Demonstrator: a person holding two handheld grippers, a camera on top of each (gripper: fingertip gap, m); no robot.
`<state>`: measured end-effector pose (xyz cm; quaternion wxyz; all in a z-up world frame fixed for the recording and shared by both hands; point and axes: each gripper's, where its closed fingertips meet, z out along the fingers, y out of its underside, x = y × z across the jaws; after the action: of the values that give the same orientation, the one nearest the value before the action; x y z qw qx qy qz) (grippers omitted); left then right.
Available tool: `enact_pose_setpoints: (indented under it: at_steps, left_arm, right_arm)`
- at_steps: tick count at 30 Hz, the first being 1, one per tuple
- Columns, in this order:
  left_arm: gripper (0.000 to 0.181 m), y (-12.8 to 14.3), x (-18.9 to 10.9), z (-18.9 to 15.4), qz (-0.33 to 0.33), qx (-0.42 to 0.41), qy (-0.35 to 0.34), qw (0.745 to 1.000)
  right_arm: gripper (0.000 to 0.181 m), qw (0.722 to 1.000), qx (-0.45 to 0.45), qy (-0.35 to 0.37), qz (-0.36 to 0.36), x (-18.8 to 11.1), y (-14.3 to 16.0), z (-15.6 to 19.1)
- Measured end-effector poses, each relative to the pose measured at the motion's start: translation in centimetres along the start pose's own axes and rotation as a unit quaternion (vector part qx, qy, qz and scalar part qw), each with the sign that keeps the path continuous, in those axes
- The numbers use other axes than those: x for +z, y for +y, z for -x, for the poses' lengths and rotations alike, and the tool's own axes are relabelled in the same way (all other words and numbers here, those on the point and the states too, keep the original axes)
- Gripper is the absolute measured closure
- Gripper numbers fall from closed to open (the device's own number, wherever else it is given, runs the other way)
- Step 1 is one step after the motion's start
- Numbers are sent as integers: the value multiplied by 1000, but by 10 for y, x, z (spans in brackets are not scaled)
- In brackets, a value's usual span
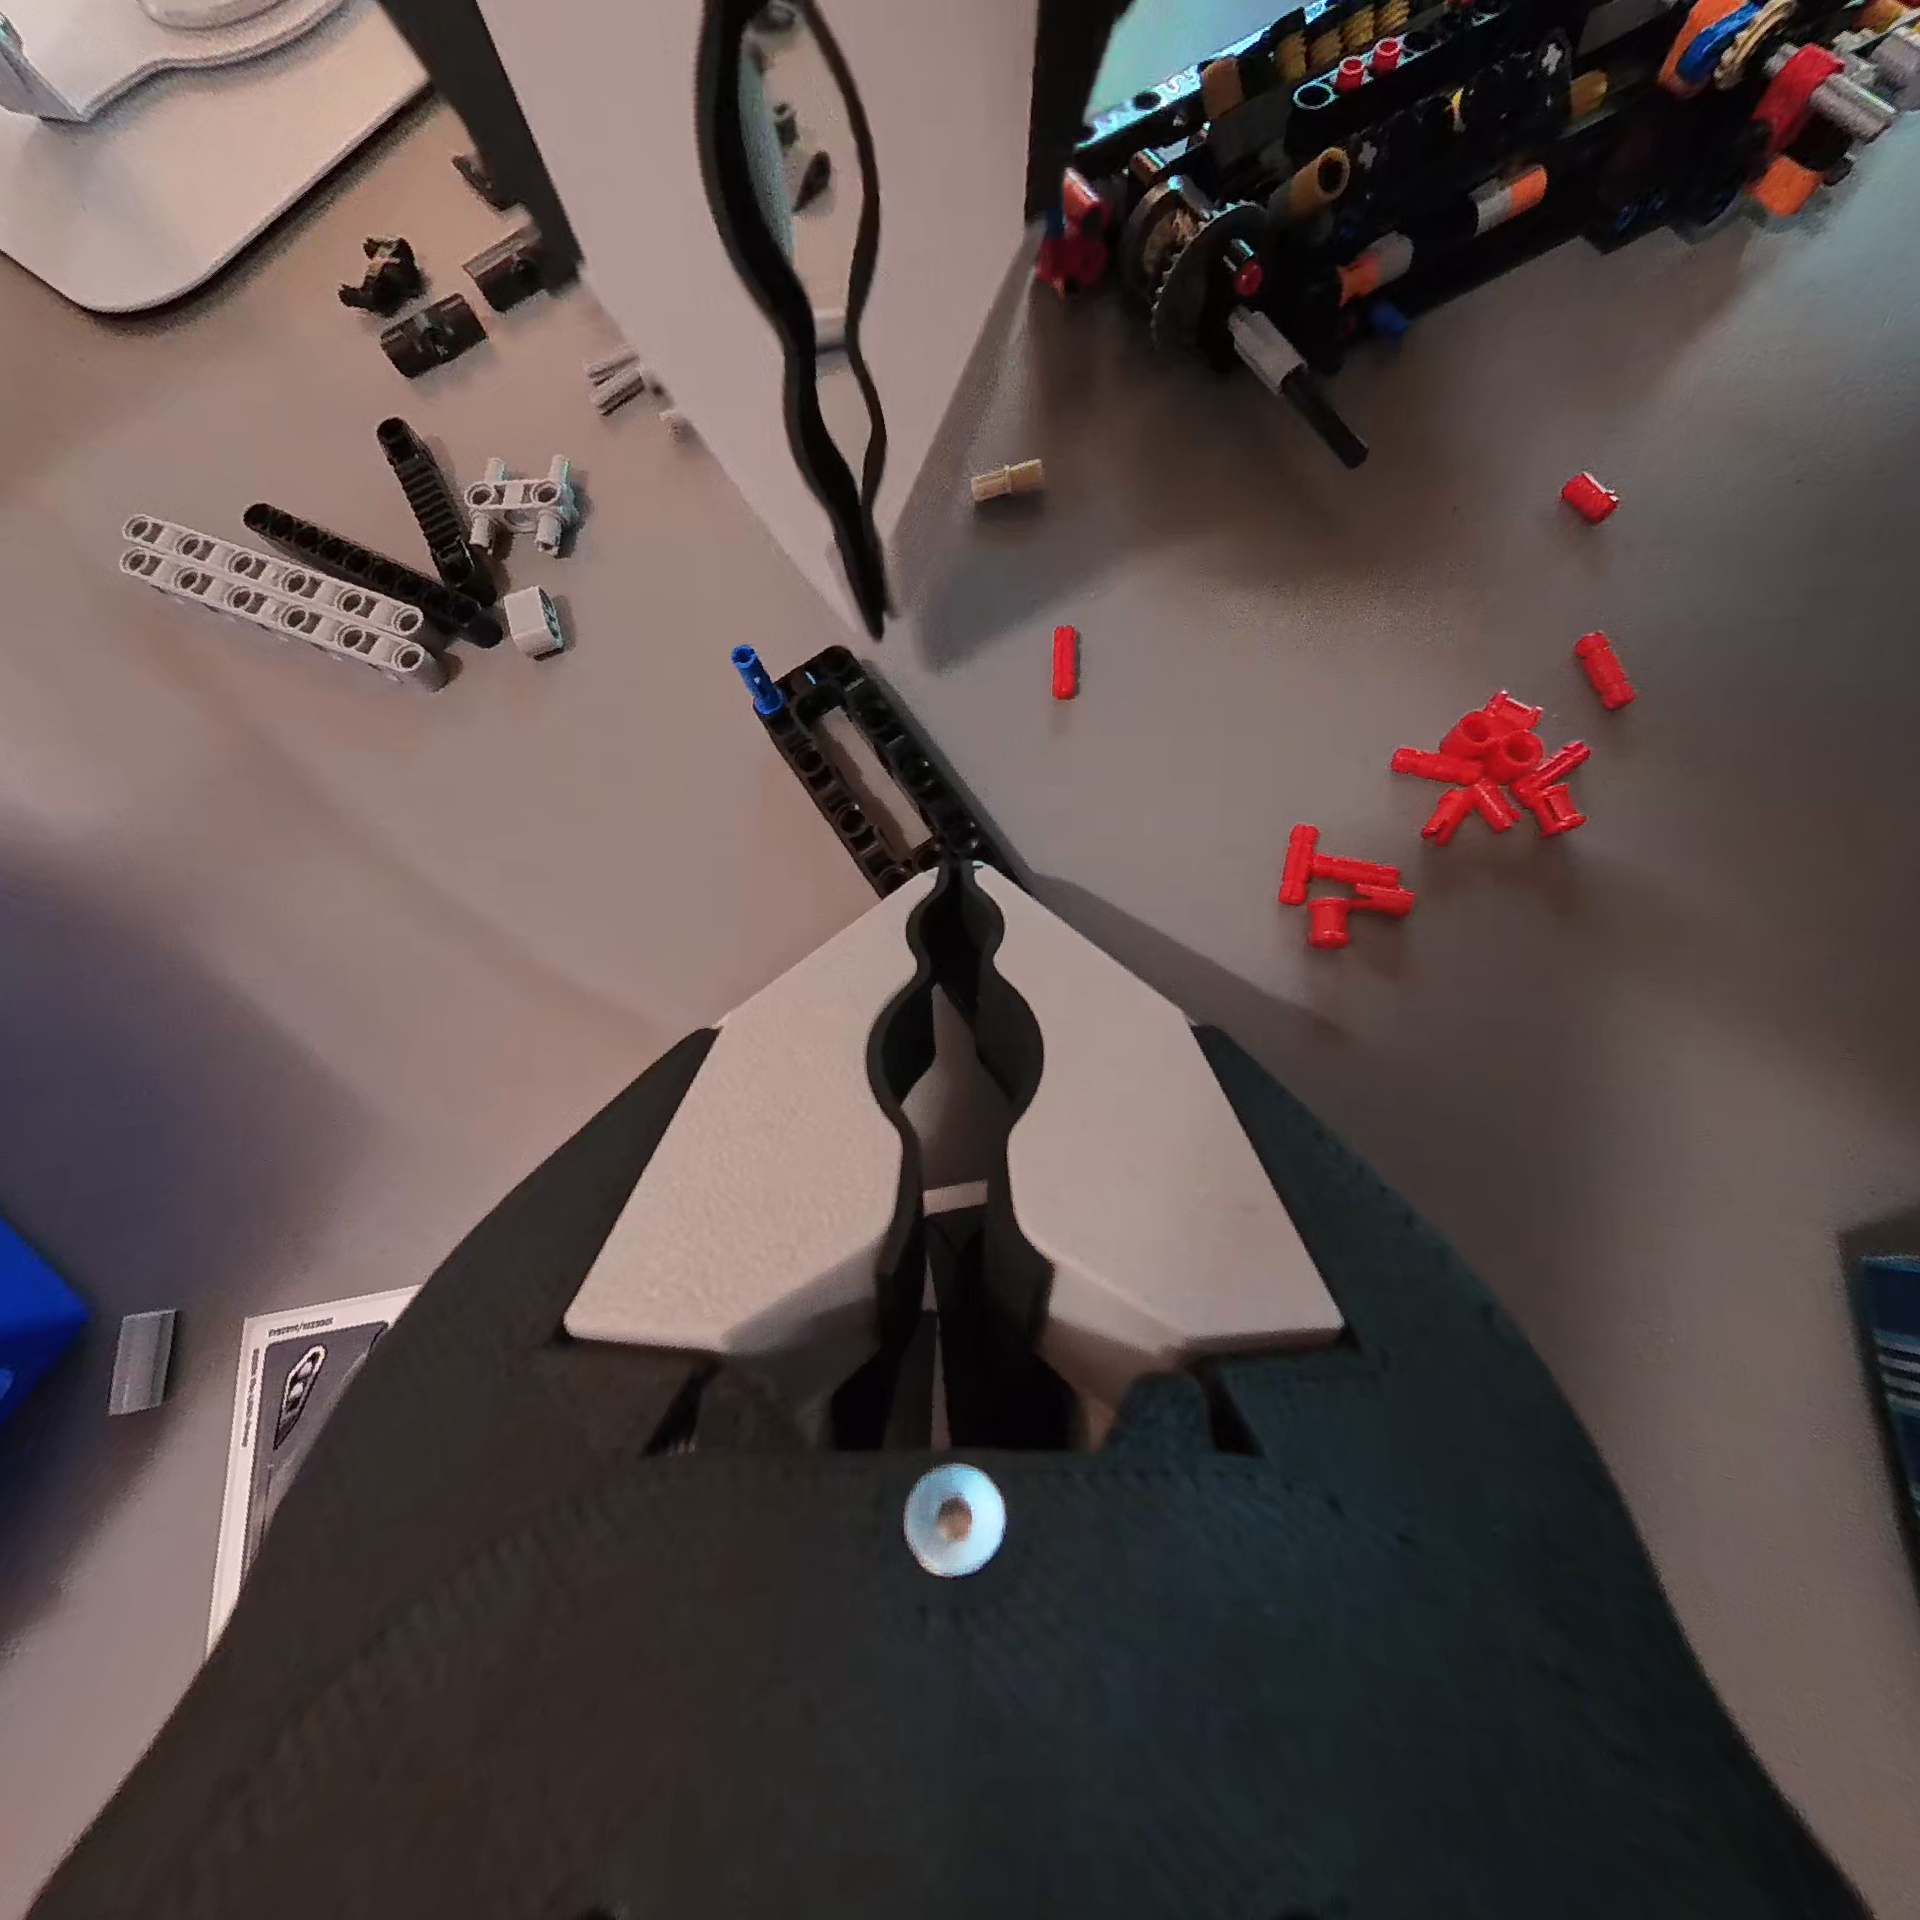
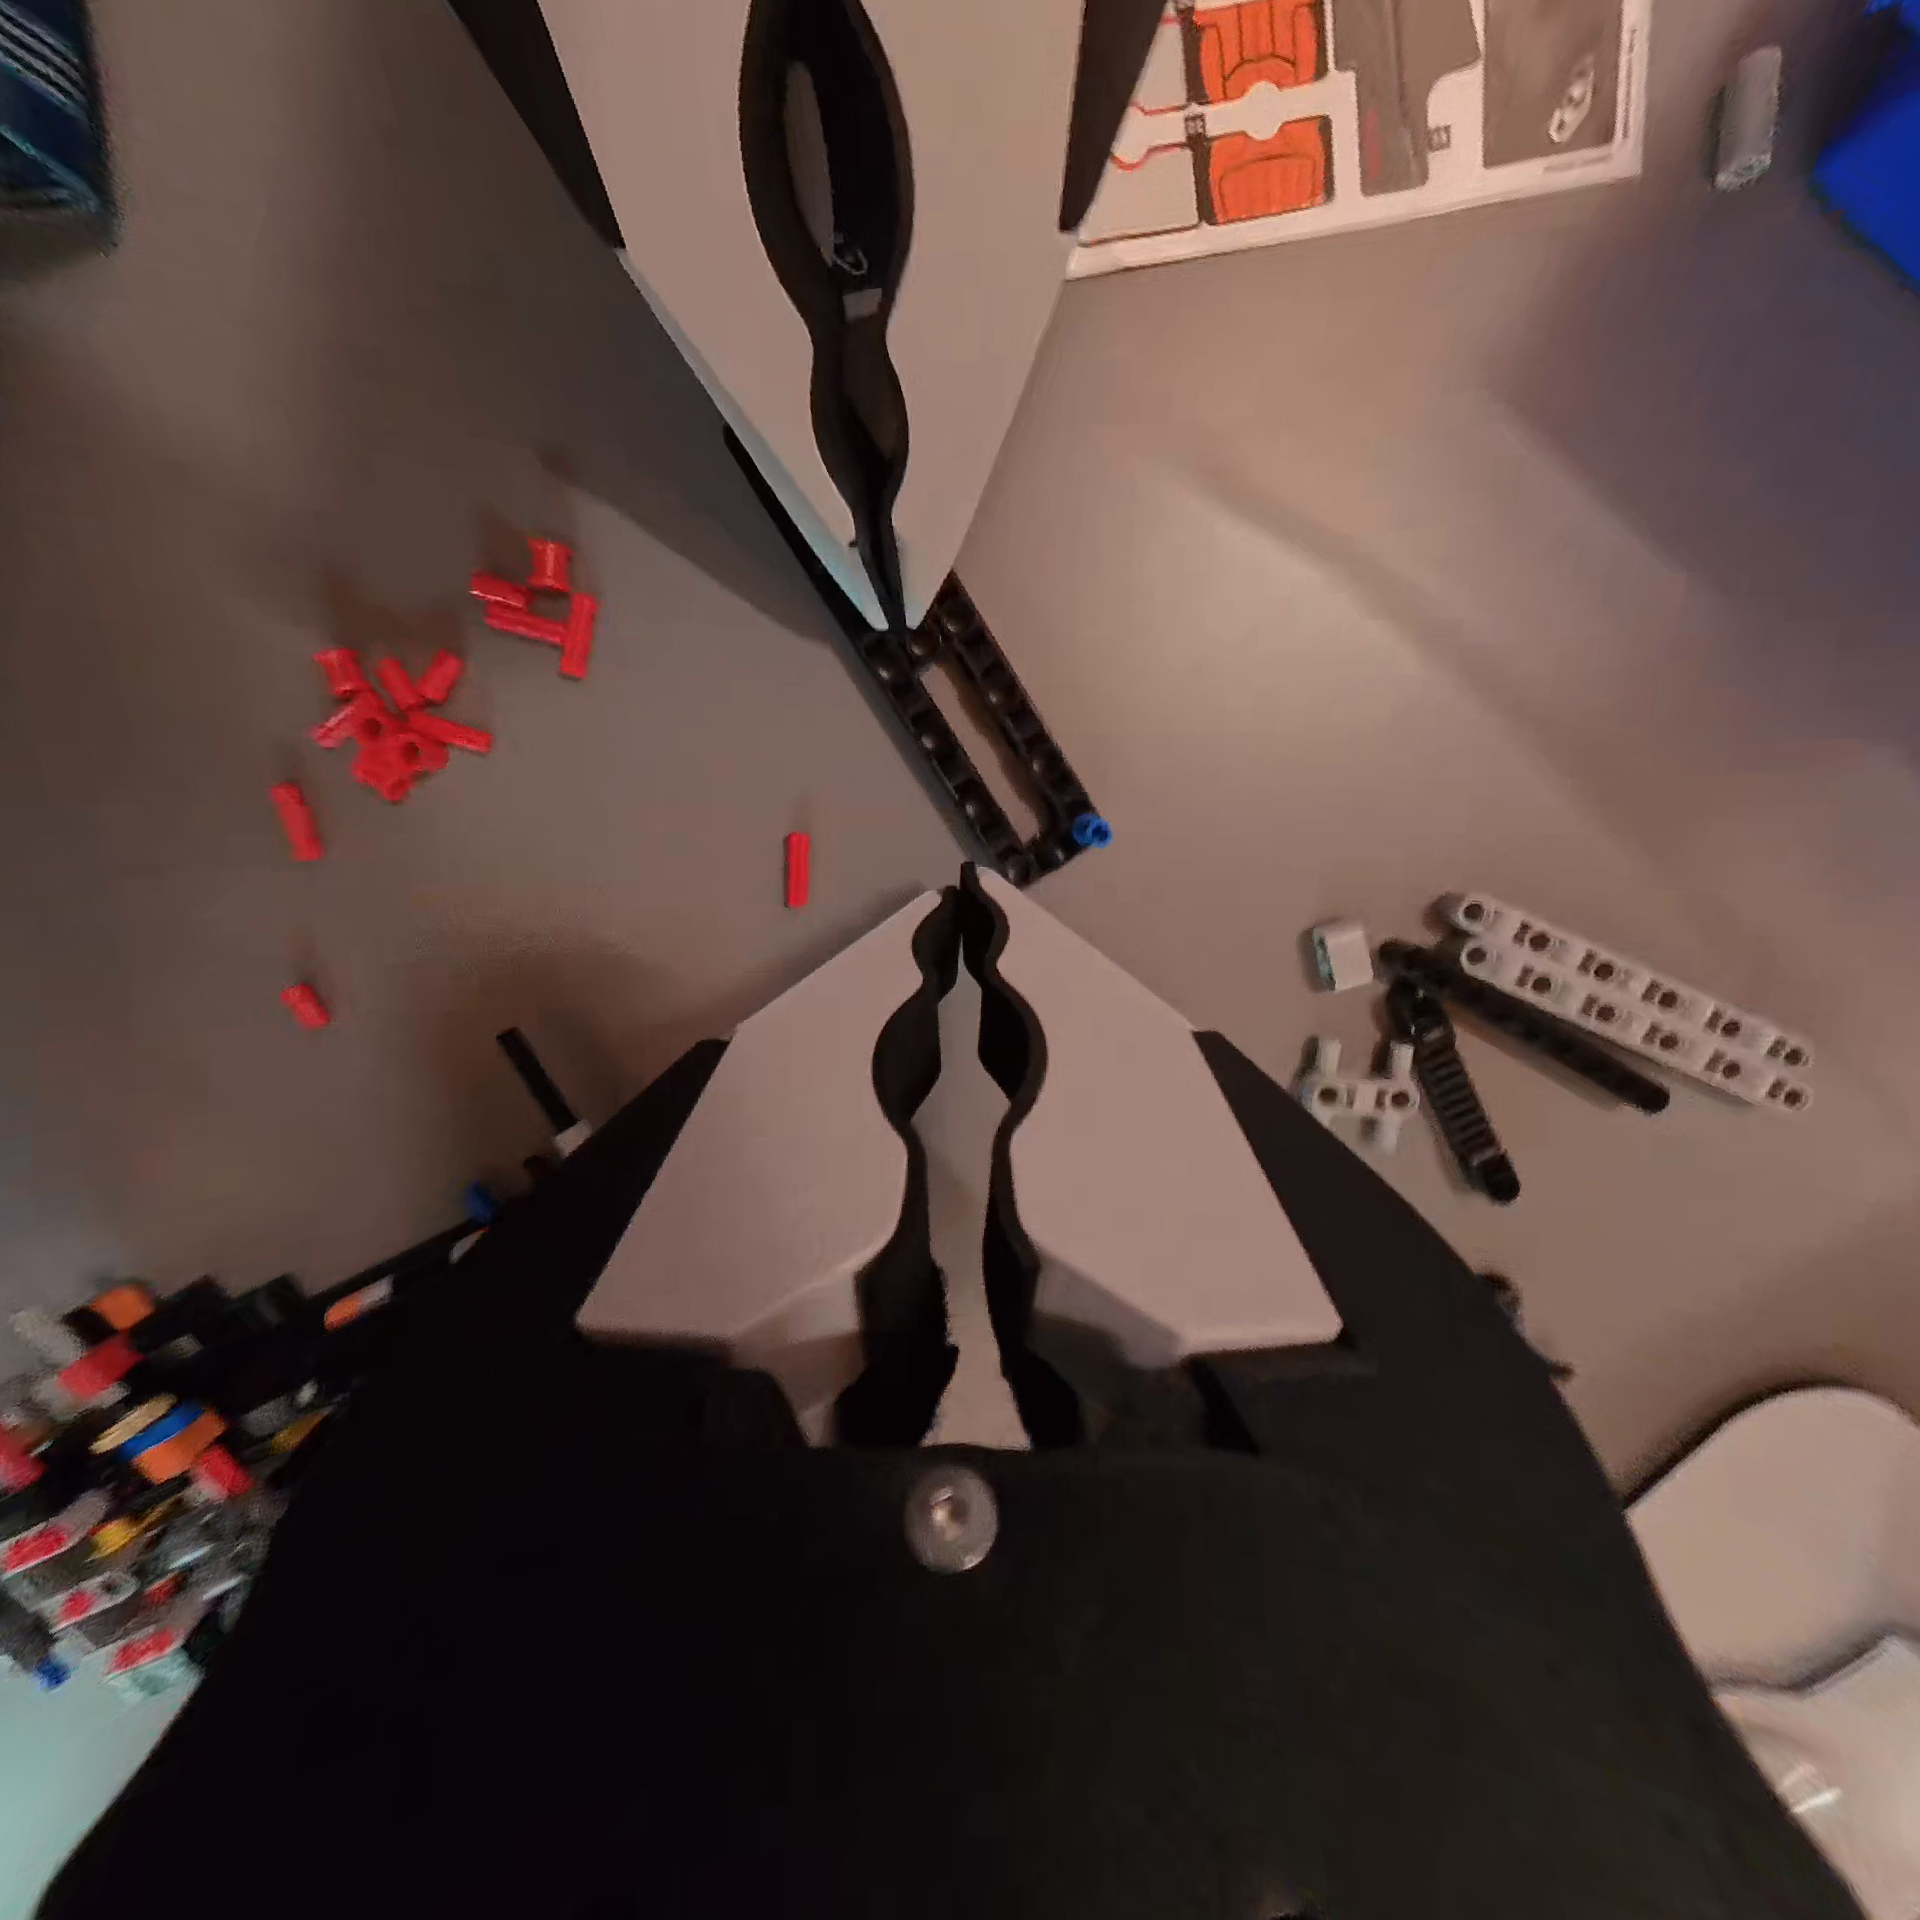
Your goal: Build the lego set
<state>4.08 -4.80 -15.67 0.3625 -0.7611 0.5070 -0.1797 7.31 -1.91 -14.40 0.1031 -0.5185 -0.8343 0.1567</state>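
Note:
A black rectangular lego frame [image 1: 831, 764] lies low over the grey table, with a blue pin [image 1: 750, 677] in its far corner. My left gripper [image 1: 956, 868] is shut on the frame's near end. My right gripper [image 2: 961, 888] is shut with nothing seen between its tips, which sit just short of the frame's [image 2: 1044, 774] pin end. The blue pin [image 2: 1091, 829] shows there to the right of the tips. The right gripper also shows in the left wrist view [image 1: 875, 623], coming down from the top.
A pile of red pins [image 1: 1486, 774] and a single red pin [image 1: 1064, 661] lie right of the frame. Grey and black beams [image 1: 281, 603] lie left. The partly built model [image 1: 1403, 187] stands at the back right. A printed sheet [image 2: 1382, 114] and a tan pin [image 1: 1006, 481] lie nearby. Tip to tip, the grippers are about 5 cm apart.

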Motion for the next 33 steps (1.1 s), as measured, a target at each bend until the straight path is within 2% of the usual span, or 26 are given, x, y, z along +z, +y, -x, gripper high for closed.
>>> enact_pose_setpoints:
  at_steps: [3,4,10,16,21,25,29,33]
  left_arm:
    - [181,0,0,0,0,-5,3,1000]
    - [181,0,0,0,1,-6,4,1000]
    - [181,-1,1,0,4,-19,0,1000]
    - [181,-2,2,1,21,-22,-9,999]
    - [181,-4,4,1,22,-36,-4,999]
    - [181,-4,5,2,19,-42,-5,999]
    - [181,-4,5,2,13,-48,2,999]
    - [181,-6,7,2,9,-47,8,999]
  right_arm:
    - [176,997,65,-6,-38,-20,3,-4]
    - [170,996,81,4,-32,-25,11,-8]
    - [169,984,158,83,-14,-50,58,-23]
    - [169,949,197,247,-7,-98,107,-85]
    - [170,943,190,273,-3,-85,120,-121]
    - [166,934,193,298,26,-77,148,-154]
    - [165,931,200,304,32,-72,167,-173]
    - [160,938,179,296,19,-62,170,-183]
